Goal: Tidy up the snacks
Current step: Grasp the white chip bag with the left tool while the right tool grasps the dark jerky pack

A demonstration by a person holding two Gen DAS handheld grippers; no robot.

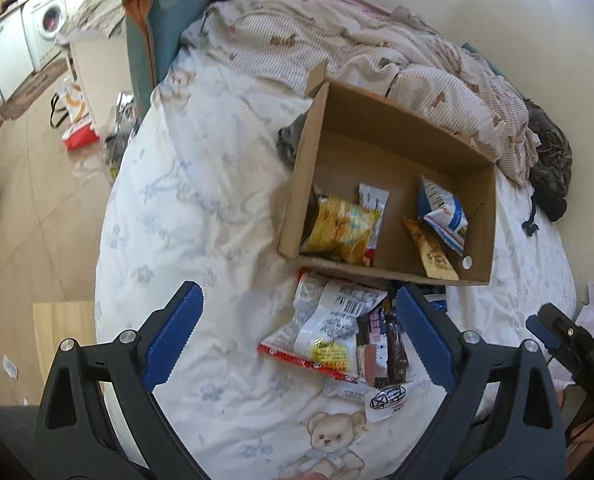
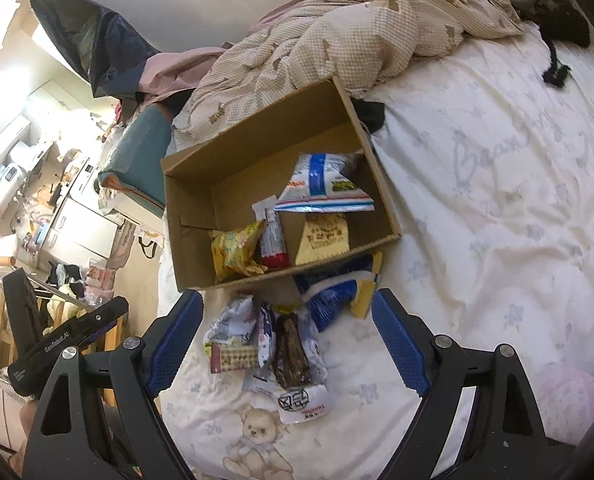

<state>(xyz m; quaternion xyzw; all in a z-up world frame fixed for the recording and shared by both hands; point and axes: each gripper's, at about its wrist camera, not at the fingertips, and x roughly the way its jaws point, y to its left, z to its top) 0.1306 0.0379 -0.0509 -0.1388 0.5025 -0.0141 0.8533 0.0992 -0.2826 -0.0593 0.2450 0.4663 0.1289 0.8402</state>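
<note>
Task partly done: four packets lie inside the cardboard box [image 2: 201, 216] mid-bed, a pile of snacks [image 2: 273, 344] remains just outside its near wall, and left gripper [image 1: 299, 340] and right gripper [image 2: 287, 340] both gape wide, empty.

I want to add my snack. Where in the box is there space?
The back half of the cardboard box, behind the yellow packet and blue-and-white packet, is bare. Its front edge is crowded, like the pile of snacks outside.
</note>
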